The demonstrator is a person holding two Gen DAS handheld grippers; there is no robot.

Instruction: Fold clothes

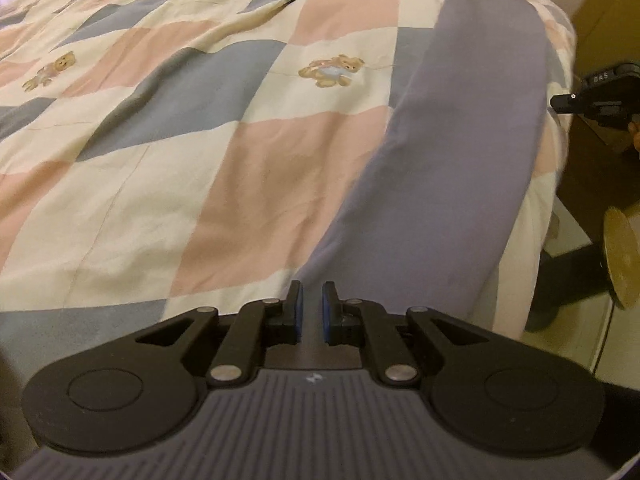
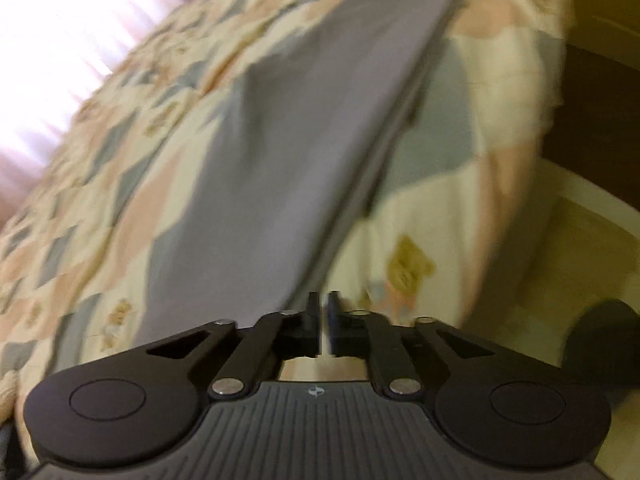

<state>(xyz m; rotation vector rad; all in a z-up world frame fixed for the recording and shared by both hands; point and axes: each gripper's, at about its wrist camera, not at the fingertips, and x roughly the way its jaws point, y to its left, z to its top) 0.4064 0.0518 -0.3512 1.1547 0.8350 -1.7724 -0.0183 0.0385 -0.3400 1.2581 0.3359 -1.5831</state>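
A patchwork quilt of cream, pink and grey-blue squares with small teddy bears is spreading across the bed, and to the left of the garment it is lying bare all the way to the far side, leaving wide open room there. The left gripper is hovering low at the near edge of the bed, its blue-padded fingers standing a little apart with nothing between them, and it is pointing at the near end of the grey-lilac folded garment. That garment is lying as a long narrow strip running from near to far, close to the right edge of the bed, with only a thin band of quilt showing between its right side and the drop to the floor. Its left edge is curving softly; in the right wrist view its right edge is looking straight and layered, and its far end is squared off. Off the right side of the bed, in the left wrist view, part of the other gripper is sticking in over the gap, with brown furniture behind it. The right gripper is sitting at the garment's near right corner, its fingers nearly together with a slim gap; the picture is blurring, so I cannot tell whether any cloth is caught there.
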